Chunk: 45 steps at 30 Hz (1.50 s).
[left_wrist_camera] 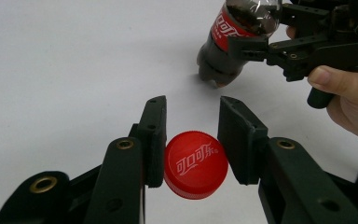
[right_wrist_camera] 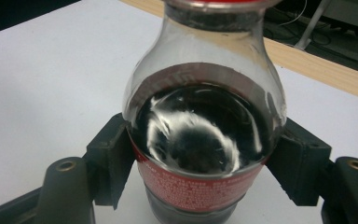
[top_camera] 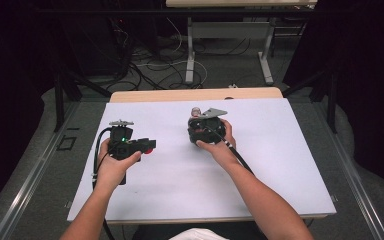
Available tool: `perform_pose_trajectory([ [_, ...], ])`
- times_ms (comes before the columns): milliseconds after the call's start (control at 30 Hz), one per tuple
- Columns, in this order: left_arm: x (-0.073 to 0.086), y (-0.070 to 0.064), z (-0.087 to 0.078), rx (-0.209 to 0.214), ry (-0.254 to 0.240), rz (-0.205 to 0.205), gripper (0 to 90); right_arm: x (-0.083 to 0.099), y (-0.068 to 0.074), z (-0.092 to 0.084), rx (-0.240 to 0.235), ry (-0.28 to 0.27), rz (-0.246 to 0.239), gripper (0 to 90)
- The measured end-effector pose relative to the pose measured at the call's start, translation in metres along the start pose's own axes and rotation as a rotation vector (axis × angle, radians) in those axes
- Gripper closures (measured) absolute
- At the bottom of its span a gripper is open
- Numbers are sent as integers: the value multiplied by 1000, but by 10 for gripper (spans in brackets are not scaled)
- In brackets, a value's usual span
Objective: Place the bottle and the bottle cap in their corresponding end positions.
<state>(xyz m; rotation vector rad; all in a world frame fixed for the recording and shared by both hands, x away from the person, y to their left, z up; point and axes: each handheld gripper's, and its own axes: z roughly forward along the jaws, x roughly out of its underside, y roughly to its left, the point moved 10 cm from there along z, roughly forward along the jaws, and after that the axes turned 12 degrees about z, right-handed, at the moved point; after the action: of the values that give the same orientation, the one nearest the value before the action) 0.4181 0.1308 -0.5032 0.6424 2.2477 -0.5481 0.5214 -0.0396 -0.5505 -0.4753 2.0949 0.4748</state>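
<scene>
Leftmost on the white table top (top_camera: 280,165), the left gripper (top_camera: 147,145) lies low and level in the person's left hand (top_camera: 111,167), jaws pointing toward the other hand. Its own view shows the left gripper (left_wrist_camera: 192,135) closed on a red bottle cap (left_wrist_camera: 195,164): the cap sits flat-side up between the two black pads, printed top facing the camera, the left pad pressed to its rim and the right pad at or very near it; contact on that side is hard to confirm. From above, the red bottle cap (top_camera: 150,148) appears as a small red spot at the jaw tips.

Ahead of those jaws and well apart stands the cola bottle (left_wrist_camera: 235,39), slightly tilted, base on the table.

To the right, the right gripper (top_camera: 196,116), held in the right hand (top_camera: 219,142), clamps the bottle at its label. In the right gripper view, the right gripper (right_wrist_camera: 200,163) presses both pads against the cola bottle (right_wrist_camera: 200,135) just below the shoulder; dark liquid fills it to about jaw level, and the neck rises beyond the jaws.
</scene>
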Motion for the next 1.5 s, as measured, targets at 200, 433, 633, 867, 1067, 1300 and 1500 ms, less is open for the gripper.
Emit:
perform_pose_trajectory([
  [200, 3, 0, 0, 5, 20, 4, 633, 1, -6, 7, 11, 4, 21, 295],
  [433, 3, 1, 1, -3, 14, 6, 633, 4, -9, 10, 18, 4, 35, 294],
  [633, 5, 0, 2, 5, 24, 4, 633, 9, -6, 10, 19, 10, 15, 293],
  [867, 5, -2, 5, 7, 22, 2, 633, 15, -9, 10, 11, 0, 34, 290],
  [1067, 5, -4, 6, 12, 34, 7, 633, 17, -9, 9, 5, 2, 52, 284],
  [1300, 3, -7, 8, 17, 40, 13, 633, 19, -10, 9, -5, 20, 55, 275],
  [1500, 2, -7, 11, 14, 42, 21, 633, 20, -12, 8, -10, 34, 84, 200],
])
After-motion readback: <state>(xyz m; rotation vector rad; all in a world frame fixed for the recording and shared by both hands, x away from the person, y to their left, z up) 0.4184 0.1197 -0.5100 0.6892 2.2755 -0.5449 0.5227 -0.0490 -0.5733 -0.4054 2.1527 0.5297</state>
